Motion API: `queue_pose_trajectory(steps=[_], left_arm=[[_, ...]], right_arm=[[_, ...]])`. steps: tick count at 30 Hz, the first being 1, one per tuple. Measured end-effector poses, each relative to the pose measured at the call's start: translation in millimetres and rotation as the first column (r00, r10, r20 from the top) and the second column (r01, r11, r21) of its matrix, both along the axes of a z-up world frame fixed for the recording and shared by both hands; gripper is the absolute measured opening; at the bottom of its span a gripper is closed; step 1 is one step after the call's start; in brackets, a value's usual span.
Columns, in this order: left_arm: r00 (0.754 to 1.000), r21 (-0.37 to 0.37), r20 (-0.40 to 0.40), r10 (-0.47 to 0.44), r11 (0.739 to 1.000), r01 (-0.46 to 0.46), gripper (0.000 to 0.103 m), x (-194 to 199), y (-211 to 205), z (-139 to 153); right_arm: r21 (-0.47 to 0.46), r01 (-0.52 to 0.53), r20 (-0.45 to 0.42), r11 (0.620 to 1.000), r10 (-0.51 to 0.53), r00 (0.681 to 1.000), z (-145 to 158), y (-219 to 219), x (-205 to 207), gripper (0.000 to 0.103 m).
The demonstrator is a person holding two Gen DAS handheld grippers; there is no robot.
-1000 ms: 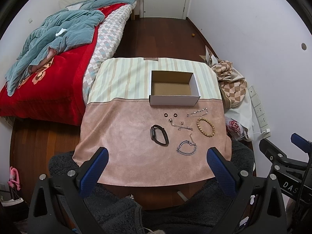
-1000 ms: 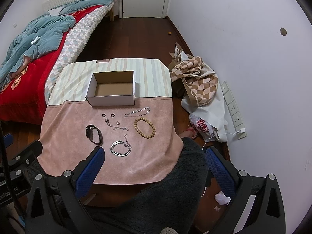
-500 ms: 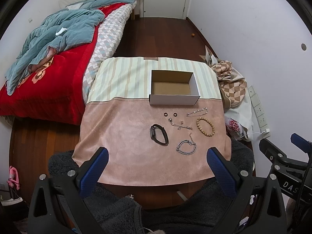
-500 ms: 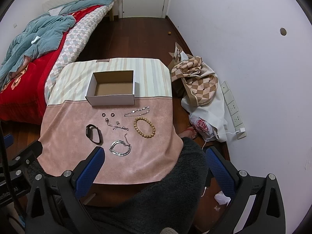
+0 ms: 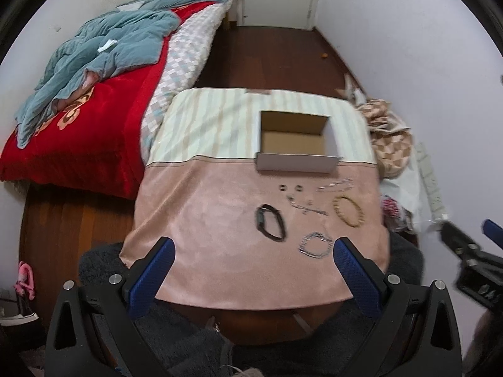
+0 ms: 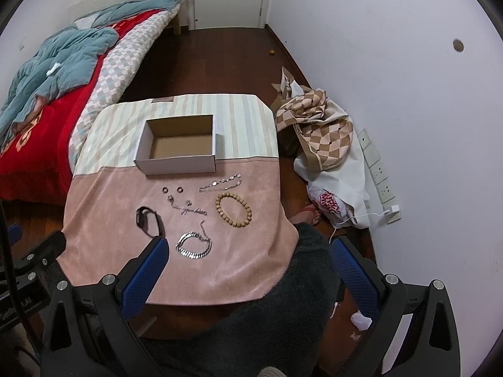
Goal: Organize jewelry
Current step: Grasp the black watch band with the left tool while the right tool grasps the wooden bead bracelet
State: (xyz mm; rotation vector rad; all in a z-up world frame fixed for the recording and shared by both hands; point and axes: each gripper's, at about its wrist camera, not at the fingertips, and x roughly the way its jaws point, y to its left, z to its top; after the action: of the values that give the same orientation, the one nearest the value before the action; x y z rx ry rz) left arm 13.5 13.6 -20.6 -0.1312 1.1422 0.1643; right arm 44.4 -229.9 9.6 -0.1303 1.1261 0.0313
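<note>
1. Bedroom surroundings had not altered over the last second: the bed with the red blanket (image 6: 37,132) lay at ten o'clock in the right wrist view, the checked cloth bundle (image 6: 320,125) at two o'clock against the wall.
2. Covering the low table, the pink and striped cloth (image 6: 239,260) sat as before, though both views had closed in on it, and the left wrist view was smeared with motion.
3. At twelve o'clock on the cloth the cardboard box (image 6: 180,144) stood open and held nothing; no jewelry had yet gone in.
4. Below the box, every piece lay where it had been: the wooden bead bracelet (image 6: 233,209) at three o'clock of the group, the black band (image 6: 148,221) at nine o'clock, the silver chain bracelet (image 6: 192,245) at six o'clock, with a thin chain (image 6: 220,184), a second fine chain and two small rings (image 6: 171,190) nearer the box.
5. The left gripper (image 5: 253,264) and right gripper (image 6: 248,265) both hung over the near edge, fingers spread wide and holding nothing; they had dropped and advanced slightly.
6. That shift read as the start of a first reach, probably by the right gripper toward the silver chain bracelet, just beside its left finger; the sorting itself remained wholly undone.
</note>
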Motion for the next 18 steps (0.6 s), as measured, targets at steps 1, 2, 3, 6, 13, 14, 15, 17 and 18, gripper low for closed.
queue_pose_trajectory(steps=[1,2,3,6,13,14,15,17,18], left_arm=[[1.000,0.018,-0.009,0.011,1.000,-0.011,0.103,8,4,-11],[1.000,0.033,-0.016,0.018,0.999,-0.017,0.103,13,6,-17],[0.999,0.054,-0.027,0.026,0.998,-0.025,0.103,18,9,-27],[0.997,0.091,-0.061,0.052,0.995,-0.046,0.103,35,18,-58],[0.977,0.108,-0.204,0.055,0.994,-0.033,0.103,73,22,-140],[0.972,0.109,-0.229,0.058,0.993,-0.033,0.102,75,22,-149],[0.966,0.094,-0.254,0.055,0.995,-0.031,0.102,78,21,-161],[0.955,0.063,-0.292,0.056,0.997,-0.039,0.102,83,22,-179],[0.948,0.040,-0.313,0.057,0.998,-0.047,0.102,84,22,-188]], right_arm=[[0.003,0.014,-0.009,1.000,-0.014,1.000,-9,-3,9,0.103],[0.006,0.021,-0.020,1.000,-0.021,1.000,-17,-4,16,0.103],[0.007,0.028,-0.034,1.000,-0.028,0.999,-27,-6,24,0.103],[0.011,0.053,-0.087,0.999,-0.052,0.995,-62,-11,48,0.103],[0.004,0.125,-0.199,0.992,-0.122,0.972,-154,-28,91,0.103],[0.002,0.132,-0.210,0.991,-0.128,0.969,-164,-30,96,0.103],[0.004,0.141,-0.227,0.990,-0.136,0.964,-175,-31,100,0.103],[0.007,0.156,-0.256,0.988,-0.149,0.955,-199,-35,110,0.102],[0.009,0.160,-0.268,0.987,-0.151,0.952,-209,-35,114,0.101]])
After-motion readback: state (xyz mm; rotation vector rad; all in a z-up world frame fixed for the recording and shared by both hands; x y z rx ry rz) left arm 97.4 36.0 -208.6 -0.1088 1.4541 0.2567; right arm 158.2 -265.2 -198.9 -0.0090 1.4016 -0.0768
